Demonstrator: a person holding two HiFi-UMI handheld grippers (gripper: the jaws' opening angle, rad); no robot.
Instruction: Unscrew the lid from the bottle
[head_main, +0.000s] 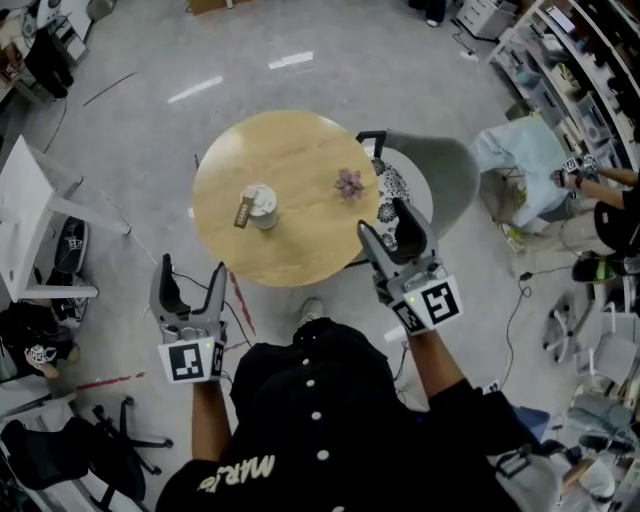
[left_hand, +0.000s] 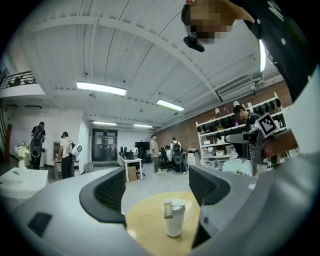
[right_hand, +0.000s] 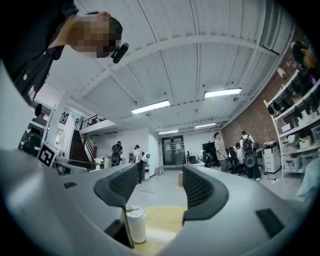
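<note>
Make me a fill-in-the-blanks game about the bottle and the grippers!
The white bottle stands on a wooden table whose top is ____ in shape.
The bottle's lid is ____ the bottle, not beside it.
The left gripper and the right gripper both have jaws standing ____.
The number of grippers touching the bottle is ____.
Missing words: round; on; open; zero.

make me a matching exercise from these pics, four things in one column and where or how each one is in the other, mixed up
Things:
1. bottle
2. small pink object
3. left gripper
4. right gripper

Places or states:
a. open, by the table's right edge
b. upright, lid on, left of the table's middle
c. open, over the floor, short of the table
d. on the table's right part

Pairs: 1-b, 2-d, 3-c, 4-a
</note>
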